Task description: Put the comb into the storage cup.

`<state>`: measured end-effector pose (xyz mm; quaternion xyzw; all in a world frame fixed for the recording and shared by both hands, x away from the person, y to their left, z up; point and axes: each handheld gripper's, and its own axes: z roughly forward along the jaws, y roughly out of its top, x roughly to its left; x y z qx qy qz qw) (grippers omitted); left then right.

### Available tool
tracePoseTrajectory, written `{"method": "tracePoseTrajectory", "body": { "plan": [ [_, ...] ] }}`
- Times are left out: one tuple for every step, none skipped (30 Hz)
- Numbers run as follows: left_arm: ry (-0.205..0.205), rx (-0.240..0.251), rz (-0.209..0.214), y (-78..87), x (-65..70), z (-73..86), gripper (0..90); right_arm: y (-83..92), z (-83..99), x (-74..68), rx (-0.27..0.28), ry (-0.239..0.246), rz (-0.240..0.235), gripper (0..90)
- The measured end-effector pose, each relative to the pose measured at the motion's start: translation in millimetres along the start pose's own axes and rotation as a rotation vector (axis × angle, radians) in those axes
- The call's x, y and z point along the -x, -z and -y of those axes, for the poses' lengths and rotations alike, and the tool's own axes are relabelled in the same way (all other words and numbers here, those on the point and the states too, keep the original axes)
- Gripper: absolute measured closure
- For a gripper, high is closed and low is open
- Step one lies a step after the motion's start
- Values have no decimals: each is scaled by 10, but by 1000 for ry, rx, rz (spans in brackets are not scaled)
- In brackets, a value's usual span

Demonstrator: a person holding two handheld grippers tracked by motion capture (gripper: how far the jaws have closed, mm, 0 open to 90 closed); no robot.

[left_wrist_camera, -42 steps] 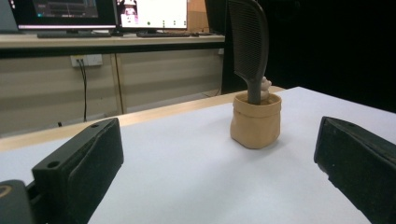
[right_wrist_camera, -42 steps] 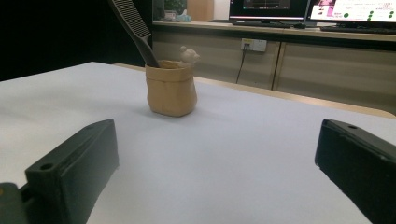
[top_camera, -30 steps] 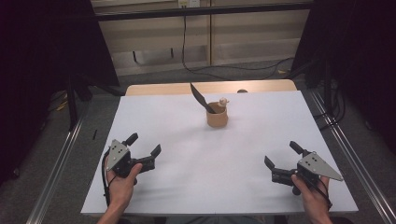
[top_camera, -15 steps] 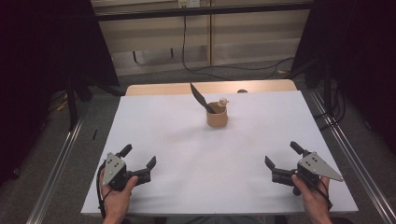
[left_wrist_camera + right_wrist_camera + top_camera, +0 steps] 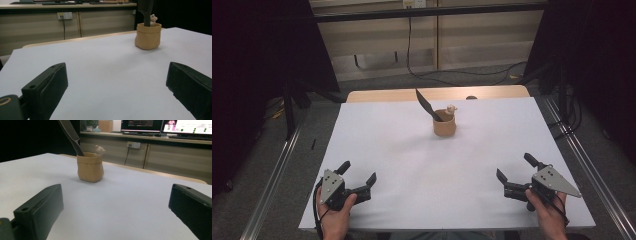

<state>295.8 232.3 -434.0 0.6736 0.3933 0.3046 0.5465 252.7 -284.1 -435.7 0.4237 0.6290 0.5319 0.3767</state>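
White sheet-covered worktop (image 5: pixel 412 150), matte and flat, pale wood edge showing along the far side. Metal rails run down the floor on both long sides, dark curtains beyond them.

Small tan pot with a crumpled, bag-like wall (image 5: pixel 444 125) sits near the far edge, about centre, upright. Black plastic comb with fine teeth (image 5: pixel 428 105) stands in it, leaning toward the far left. Small beige figurine (image 5: pixel 451 108) pokes above the rim on the pot's right side. In the right gripper view the pot (image 5: pixel 90 167) has soft folds and a rolled rim; the comb (image 5: pixel 71 135) leans away to the left, the figurine (image 5: pixel 100 149) at the rim.

Left gripper (image 5: pixel 357 178), black with grey plate, held by a hand at the near-left corner, close to the near edge. Jaws spread wide, nothing between them. Left gripper view: blocky black jaws either side, bare sheet between, pot (image 5: pixel 148 36) well ahead to the right.

Right gripper (image 5: pixel 516 167), same build, near-right corner, just inside the near and right edges. Jaws wide apart, holding nothing.

Both grippers well apart from the pot and from each other. Whole middle of the sheet between them and the pot is open surface.
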Motion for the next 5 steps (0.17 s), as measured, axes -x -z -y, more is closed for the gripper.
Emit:
{"method": "tracePoseTrajectory", "body": {
  "plan": [
    [2,-4,4,-9,-5,1,40,-3,1,2,-3,1,2,0],
    [7,-10,13,-22,-3,3,40,-9,4,5,-4,-2,4,0],
    [13,-9,14,-28,-2,2,41,-10,5,7,-7,-2,5,0],
    [16,-5,11,-30,-2,-4,41,-11,4,6,-5,-2,6,0],
    [12,-4,14,-34,-6,-9,40,-8,3,6,-5,-1,8,0]
  ]
}}
